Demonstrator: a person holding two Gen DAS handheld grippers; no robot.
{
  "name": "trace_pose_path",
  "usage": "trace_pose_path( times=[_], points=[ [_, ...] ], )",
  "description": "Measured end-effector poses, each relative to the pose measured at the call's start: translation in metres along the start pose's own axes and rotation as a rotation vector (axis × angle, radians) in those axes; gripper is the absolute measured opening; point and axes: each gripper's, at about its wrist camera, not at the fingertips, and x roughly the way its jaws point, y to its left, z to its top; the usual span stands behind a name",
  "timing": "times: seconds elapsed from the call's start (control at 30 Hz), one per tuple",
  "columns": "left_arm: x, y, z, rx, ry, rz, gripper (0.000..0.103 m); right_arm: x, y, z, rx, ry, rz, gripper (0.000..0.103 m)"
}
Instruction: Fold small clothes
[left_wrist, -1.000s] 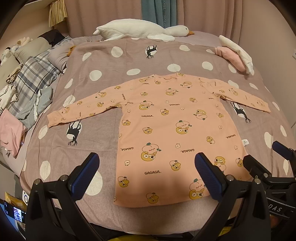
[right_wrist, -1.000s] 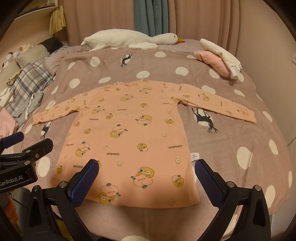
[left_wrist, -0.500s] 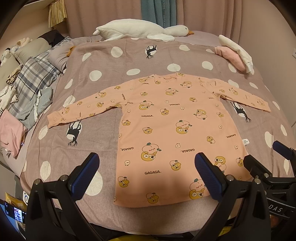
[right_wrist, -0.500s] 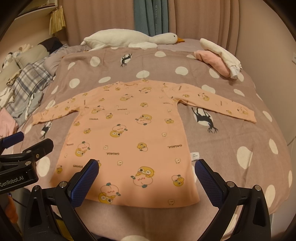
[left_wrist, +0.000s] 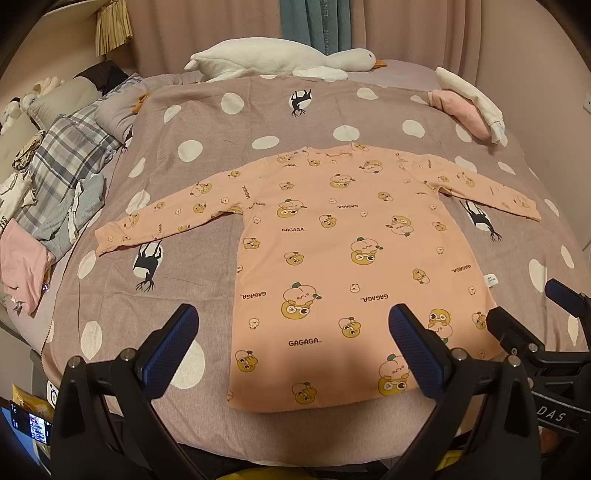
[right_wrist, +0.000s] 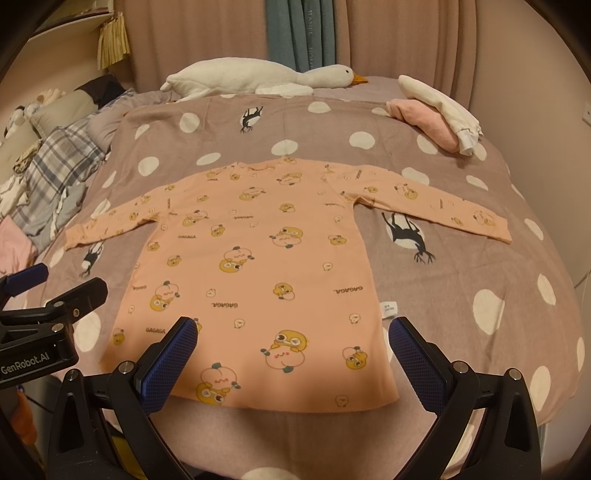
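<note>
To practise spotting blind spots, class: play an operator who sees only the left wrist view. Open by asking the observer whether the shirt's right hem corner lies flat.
Observer: Yes. The right tongs hide it from you; in the right wrist view that corner of the shirt lies flat on the blanket.
Operator: Where do my left tongs sit?
Observer: The left tongs are open, left of the shirt's hem, over the blanket.

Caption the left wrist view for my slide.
Open left claw hovers over peach long-sleeved top spread flat on polka-dot bedspread.
</note>
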Motion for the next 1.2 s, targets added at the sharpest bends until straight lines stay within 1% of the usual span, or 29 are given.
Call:
trace_pose_path(
  times=[0.57, 0.6, 0.67, 0.73, 0.83, 0.93, 0.97, 1.0, 1.03, 1.1, 1.17, 1.2],
  points=[
    [0.000, -0.001, 0.000, 0.001, -0.001, 0.001, 0.103, 0.000, 0.000, 0.002, 0.004, 0.003, 0.003, 0.102],
    [0.000, -0.001, 0.000, 0.002, -0.002, -0.001, 0.103, -0.003, 0.002, -0.008, 0.007, 0.006, 0.004, 0.102],
    [0.002, -0.001, 0.000, 0.001, -0.002, -0.016, 0.103, -0.004, 0.002, -0.008, 0.011, 0.007, 0.014, 0.102],
    [0.008, 0.001, 0.000, -0.014, 0.008, -0.044, 0.103, -0.004, -0.001, -0.004, 0.028, 0.011, 0.049, 0.102],
    [0.020, 0.004, -0.002, -0.061, 0.034, -0.088, 0.103, 0.004, -0.013, -0.009, 0.083, 0.020, 0.152, 0.102],
    [0.035, 0.010, -0.002, -0.125, 0.071, -0.170, 0.103, 0.012, -0.026, -0.013, 0.162, 0.027, 0.281, 0.102],
    [0.040, 0.012, -0.001, -0.141, 0.087, -0.210, 0.103, 0.015, -0.031, -0.014, 0.190, 0.029, 0.316, 0.102],
    [0.047, 0.015, -0.002, -0.167, 0.103, -0.265, 0.103, 0.019, -0.037, -0.016, 0.223, 0.031, 0.349, 0.102],
    [0.048, 0.014, 0.000, -0.182, 0.107, -0.293, 0.103, 0.023, -0.046, -0.017, 0.262, 0.033, 0.368, 0.102],
    [0.056, 0.015, 0.001, -0.216, 0.121, -0.343, 0.103, 0.033, -0.066, -0.019, 0.356, 0.039, 0.370, 0.102],
    [0.061, 0.013, 0.004, -0.229, 0.134, -0.354, 0.103, 0.043, -0.089, -0.021, 0.459, 0.054, 0.327, 0.102],
    [0.065, 0.012, 0.006, -0.222, 0.129, -0.341, 0.103, 0.047, -0.101, -0.021, 0.500, 0.058, 0.298, 0.102]
  ],
)
